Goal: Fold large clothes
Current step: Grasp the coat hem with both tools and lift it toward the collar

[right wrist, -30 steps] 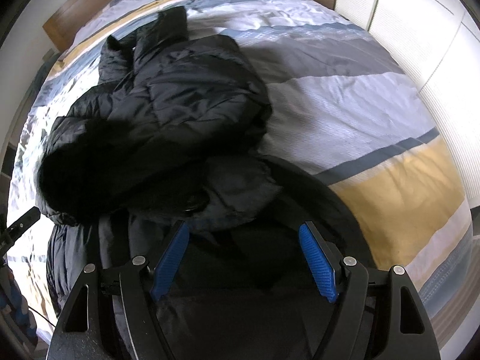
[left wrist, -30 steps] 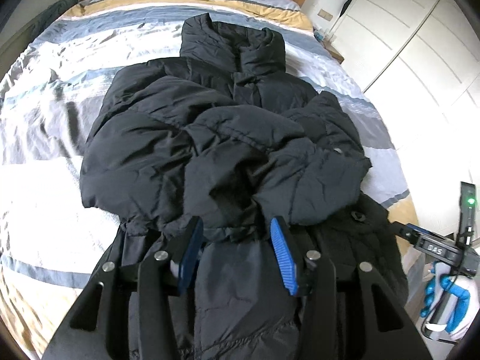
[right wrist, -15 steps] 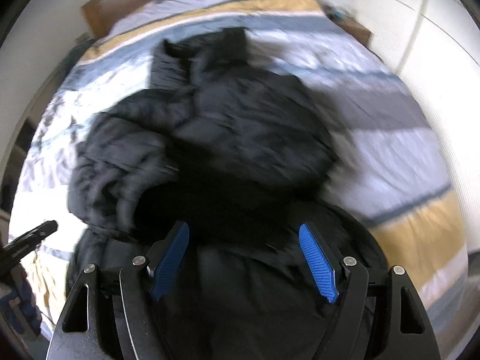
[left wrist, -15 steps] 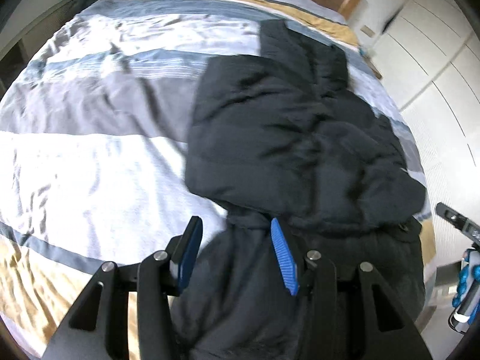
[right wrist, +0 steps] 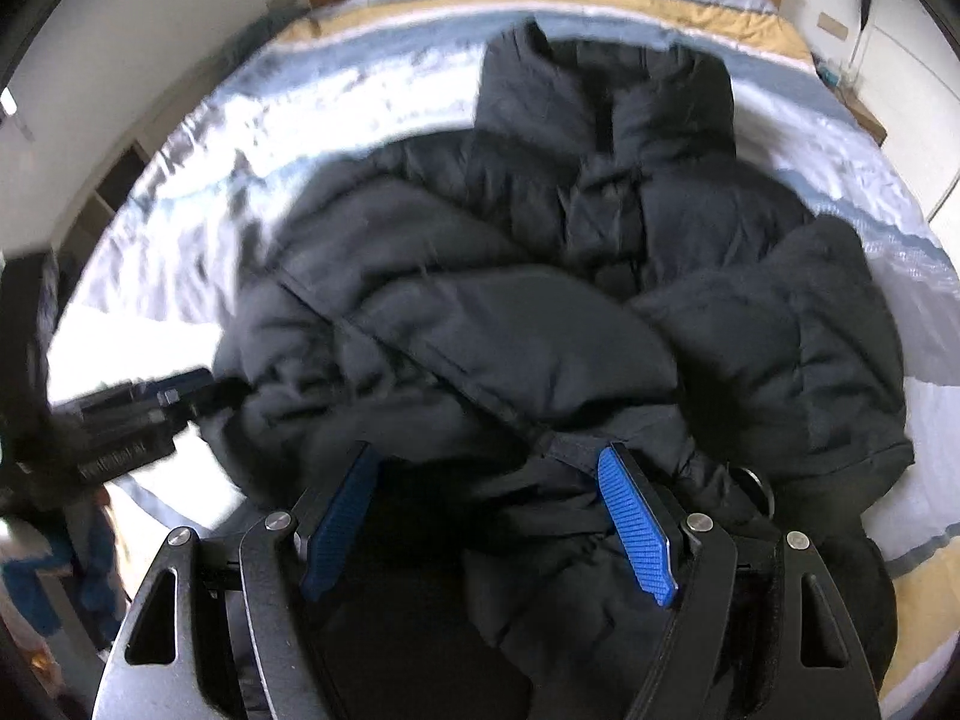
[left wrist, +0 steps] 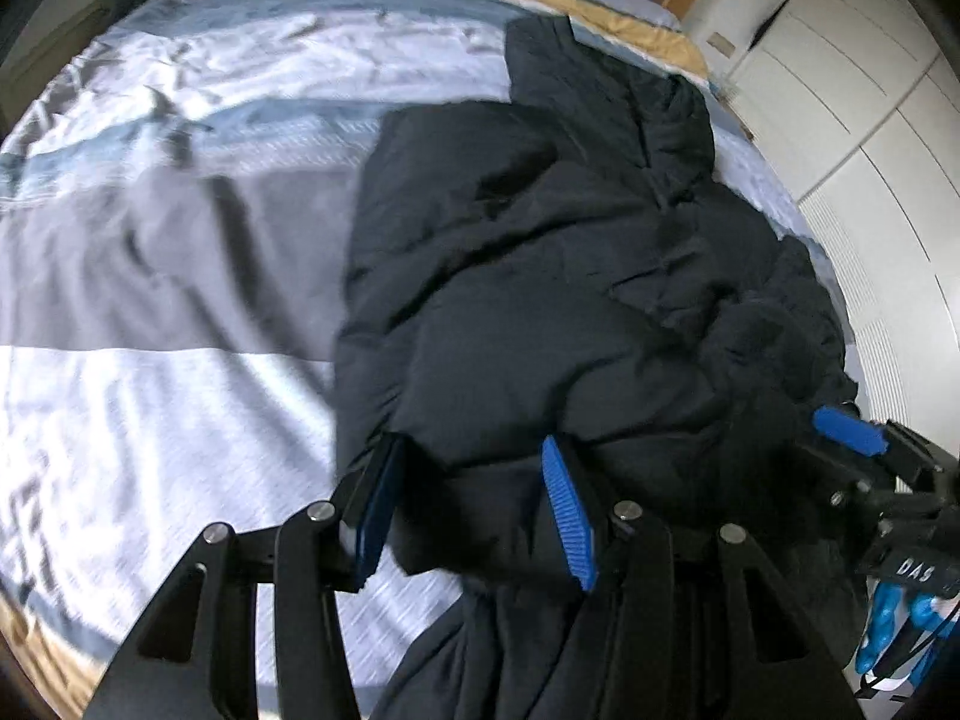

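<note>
A black puffer coat (left wrist: 570, 300) is spread on the striped bed (left wrist: 150, 390), collar at the far end by the headboard, hem at the near edge, sleeves already piled inward over the chest. The left gripper (left wrist: 474, 516) is held w/ blue pads apart over the coat's near-left edge; fabric lies between them but isn't pinched. The right gripper (right wrist: 498, 516) is likewise wide apart over the near hem area, nothing clamped.

Risks, as judged: the padded fabric looks slick & springy, so a shallow bite could slip out mid-lift. If only the top layer is caught, the lower part would be folded unevenly. The stacked sleeves could be dragged loose & slide toward the right if the hem is swung up fast. Uneven lifting betw. both sides would skew the fold.
</note>
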